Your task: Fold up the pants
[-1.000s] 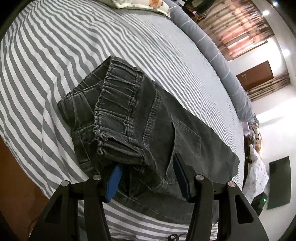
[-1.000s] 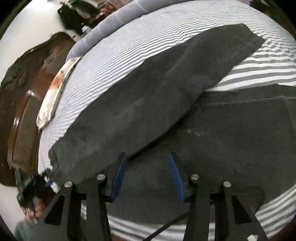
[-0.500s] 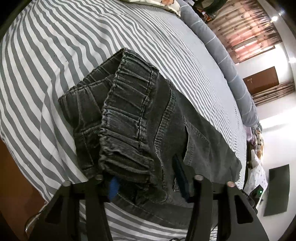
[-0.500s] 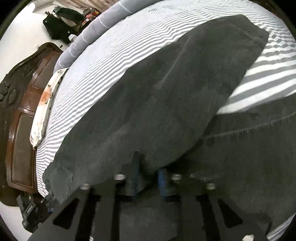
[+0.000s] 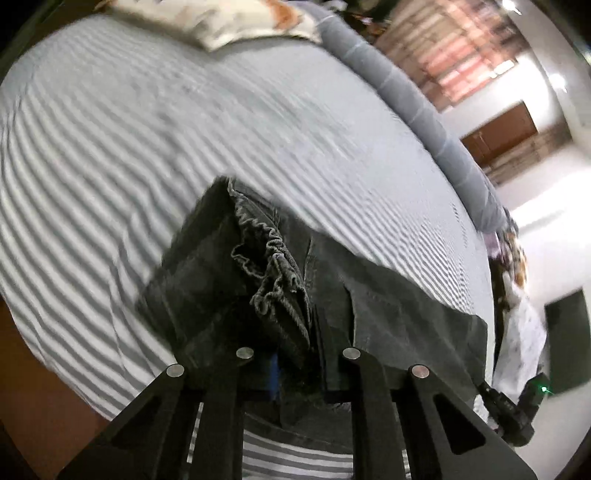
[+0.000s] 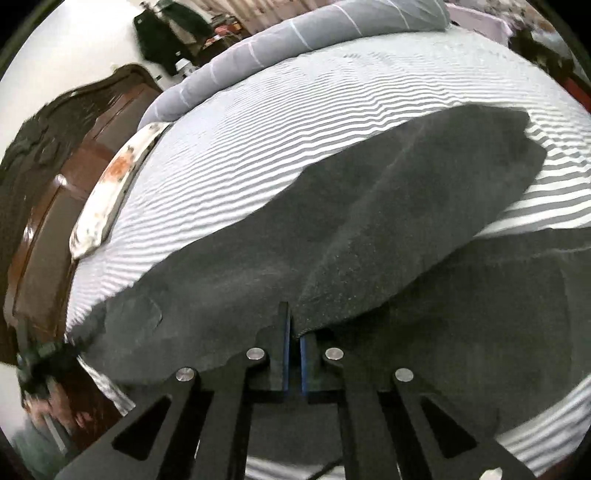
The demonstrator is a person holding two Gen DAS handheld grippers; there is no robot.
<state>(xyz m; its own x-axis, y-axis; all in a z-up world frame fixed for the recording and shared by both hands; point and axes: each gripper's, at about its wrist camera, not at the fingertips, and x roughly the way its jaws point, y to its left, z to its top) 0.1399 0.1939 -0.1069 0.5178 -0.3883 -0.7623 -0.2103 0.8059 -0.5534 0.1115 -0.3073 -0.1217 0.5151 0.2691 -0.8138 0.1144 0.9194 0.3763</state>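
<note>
The left gripper [image 5: 295, 354] has its jaws closing on the bunched elastic waistband [image 5: 277, 273] of the dark pants [image 5: 388, 314]; the denim fills the gap between its fingers and the gathered band stands just ahead of them. The right gripper [image 6: 293, 332] is clenched on a leg of the pants [image 6: 332, 229]: its blue pads [image 6: 286, 354] pinch the fabric's near edge, and the leg spreads ahead of and to both sides of the fingers. The pants lie on a striped bed sheet [image 5: 184, 129], which shows beyond and to the left of both pairs of fingers. A grey bolster [image 6: 295, 33] lies far ahead.
</note>
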